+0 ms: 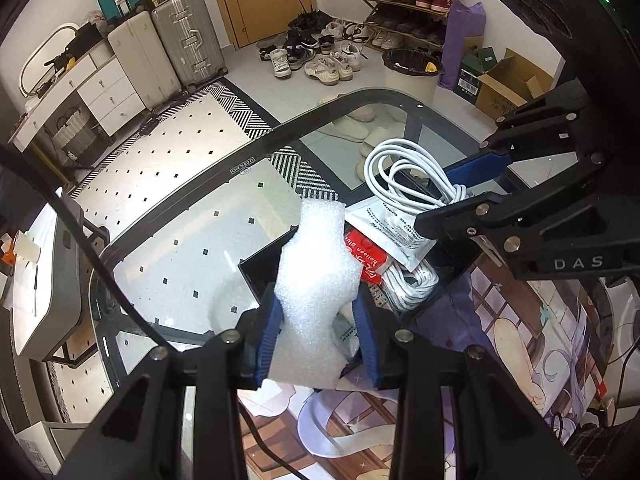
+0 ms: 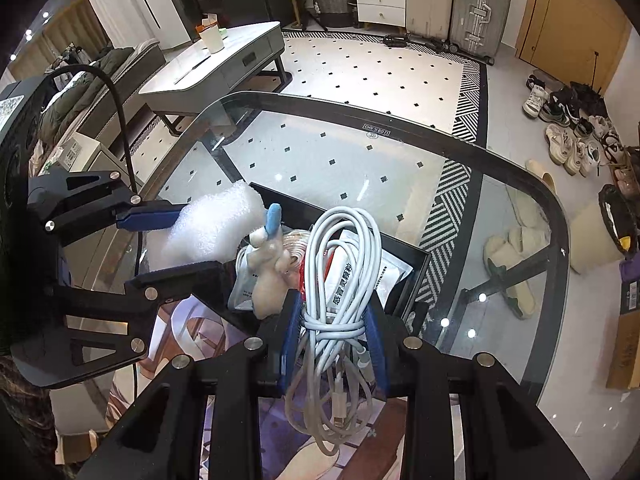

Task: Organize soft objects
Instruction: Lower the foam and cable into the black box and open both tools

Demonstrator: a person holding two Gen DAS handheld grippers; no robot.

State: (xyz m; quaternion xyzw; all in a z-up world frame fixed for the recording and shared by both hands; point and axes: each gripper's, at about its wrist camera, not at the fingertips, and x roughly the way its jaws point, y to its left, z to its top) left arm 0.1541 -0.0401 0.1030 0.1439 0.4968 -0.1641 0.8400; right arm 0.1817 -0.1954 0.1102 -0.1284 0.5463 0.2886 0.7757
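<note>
My left gripper is shut on a white foam sheet and holds it above the near edge of a black tray. The foam also shows in the right wrist view. My right gripper is shut on a coiled white cable and holds it over the tray; the coil shows in the left wrist view. In the tray lie white sachets, a red packet, another white cable bundle and a small beige plush toy.
The tray stands on a glass table with a dark rim, beside a printed anime mat. On the floor beyond are slippers, shoes, suitcases, a bin and a low grey table.
</note>
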